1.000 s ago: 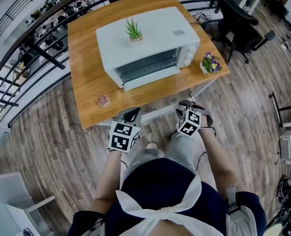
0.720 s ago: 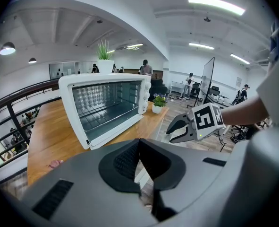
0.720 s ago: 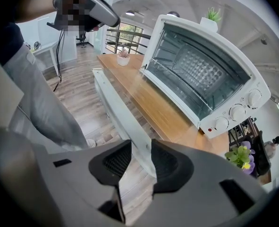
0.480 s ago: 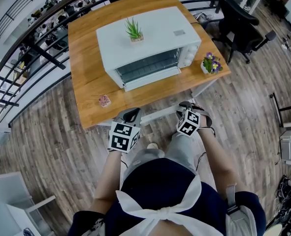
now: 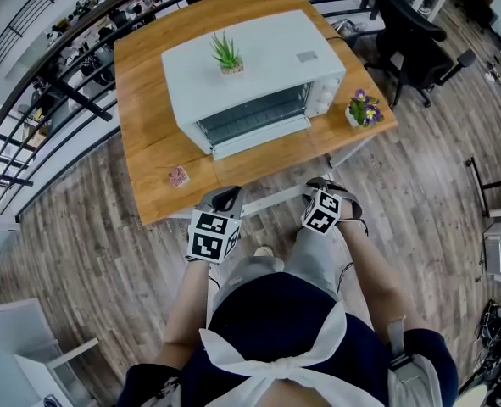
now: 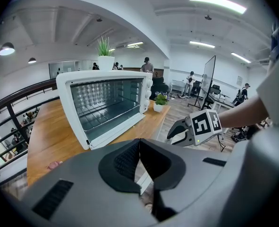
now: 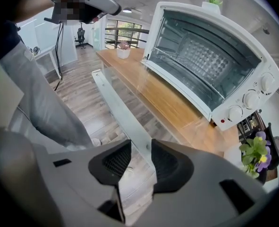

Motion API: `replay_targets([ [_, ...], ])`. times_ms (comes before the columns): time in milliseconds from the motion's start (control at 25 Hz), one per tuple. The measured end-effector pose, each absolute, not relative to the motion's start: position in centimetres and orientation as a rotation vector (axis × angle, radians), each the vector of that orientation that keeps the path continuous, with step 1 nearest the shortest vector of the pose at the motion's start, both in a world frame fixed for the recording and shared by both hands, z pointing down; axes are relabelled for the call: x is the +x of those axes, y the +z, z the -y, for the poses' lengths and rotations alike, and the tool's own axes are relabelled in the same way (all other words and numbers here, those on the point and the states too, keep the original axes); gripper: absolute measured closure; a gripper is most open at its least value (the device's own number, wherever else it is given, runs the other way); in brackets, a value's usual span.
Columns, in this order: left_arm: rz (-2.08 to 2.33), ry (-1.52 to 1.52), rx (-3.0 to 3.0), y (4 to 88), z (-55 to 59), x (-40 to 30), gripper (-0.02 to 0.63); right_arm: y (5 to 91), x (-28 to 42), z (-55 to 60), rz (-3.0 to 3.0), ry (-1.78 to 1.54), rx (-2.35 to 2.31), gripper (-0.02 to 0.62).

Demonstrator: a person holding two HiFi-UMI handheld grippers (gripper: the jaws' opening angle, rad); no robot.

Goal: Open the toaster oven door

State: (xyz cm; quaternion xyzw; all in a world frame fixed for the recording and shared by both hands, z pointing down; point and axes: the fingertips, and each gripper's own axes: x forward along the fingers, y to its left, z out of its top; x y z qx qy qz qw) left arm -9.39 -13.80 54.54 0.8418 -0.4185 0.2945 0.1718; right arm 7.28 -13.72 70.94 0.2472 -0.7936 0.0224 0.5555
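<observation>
A white toaster oven (image 5: pixel 250 66) stands on the wooden table (image 5: pixel 148 134). Its glass door hangs open and lies flat toward me, and the wire rack inside shows (image 6: pixel 106 103). The door's white handle bar (image 5: pixel 271 197) juts past the table's near edge. My right gripper (image 5: pixel 318 185) is at that bar's right end. In the right gripper view the handle (image 7: pixel 118 110) runs straight in between the pads, and the gripper (image 7: pixel 140 162) is shut on it. My left gripper (image 5: pixel 227 198) hovers at the bar's left end, shut and empty (image 6: pixel 139 148), not touching the door.
A small succulent pot (image 5: pixel 226 53) sits on top of the oven. A purple-flowered pot (image 5: pixel 363 110) stands at the table's right corner, and a small pink thing (image 5: pixel 178 176) lies near the front edge. A black railing (image 5: pixel 47 83) runs behind and office chairs (image 5: pixel 411 41) stand to the right.
My right gripper has edged slightly to the left along the handle. The door stays open and the left gripper holds still.
</observation>
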Motion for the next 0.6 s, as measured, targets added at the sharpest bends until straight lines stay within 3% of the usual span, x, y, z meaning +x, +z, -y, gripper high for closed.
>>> replay_targets([
  [360, 1.183, 0.857, 2.377, 55.3, 14.3, -9.5, 0.584, 73.1, 7.2, 14.0, 1.876, 0.119, 0.585, 0.462],
  [600, 1.19, 0.867, 2.37, 55.7, 14.8, -9.8, 0.584, 73.5, 7.4, 14.4, 1.884, 0.163, 0.611, 0.509],
])
